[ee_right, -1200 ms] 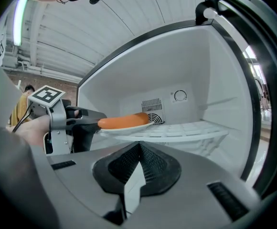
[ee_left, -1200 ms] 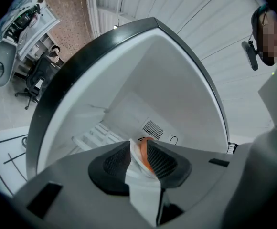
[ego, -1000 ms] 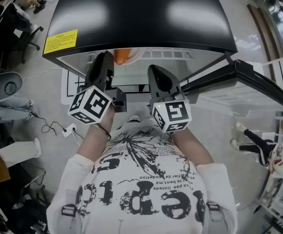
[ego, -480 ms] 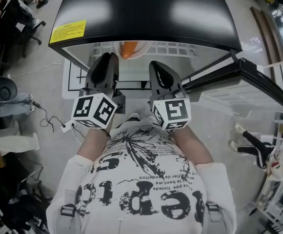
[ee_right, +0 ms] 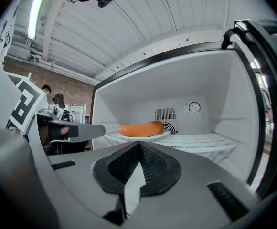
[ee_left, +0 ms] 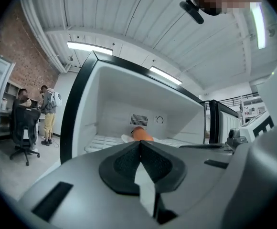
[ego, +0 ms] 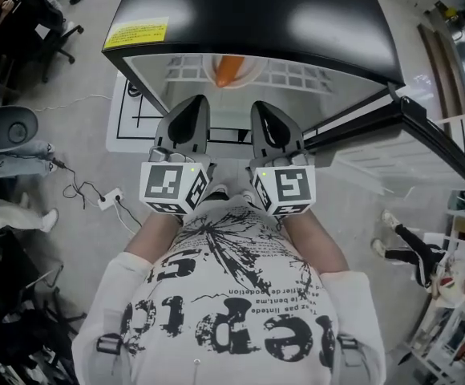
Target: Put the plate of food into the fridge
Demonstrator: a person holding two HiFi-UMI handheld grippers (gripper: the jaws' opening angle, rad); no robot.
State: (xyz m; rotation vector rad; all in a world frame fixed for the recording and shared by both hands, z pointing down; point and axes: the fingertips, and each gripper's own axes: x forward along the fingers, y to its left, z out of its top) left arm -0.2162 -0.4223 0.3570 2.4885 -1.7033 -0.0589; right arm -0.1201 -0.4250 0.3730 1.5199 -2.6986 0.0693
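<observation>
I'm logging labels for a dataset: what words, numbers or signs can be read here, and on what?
Yellow label on the fridge: too small to read.
Shirt print: distorted, not reliably readable.
Marker cubes: square patterns only, no words.

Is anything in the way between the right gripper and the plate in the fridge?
No, nothing visible. The plate with its sausage sits on the fridge shelf, and only open air lies between it and the right gripper, whose jaws are together and empty.
</observation>
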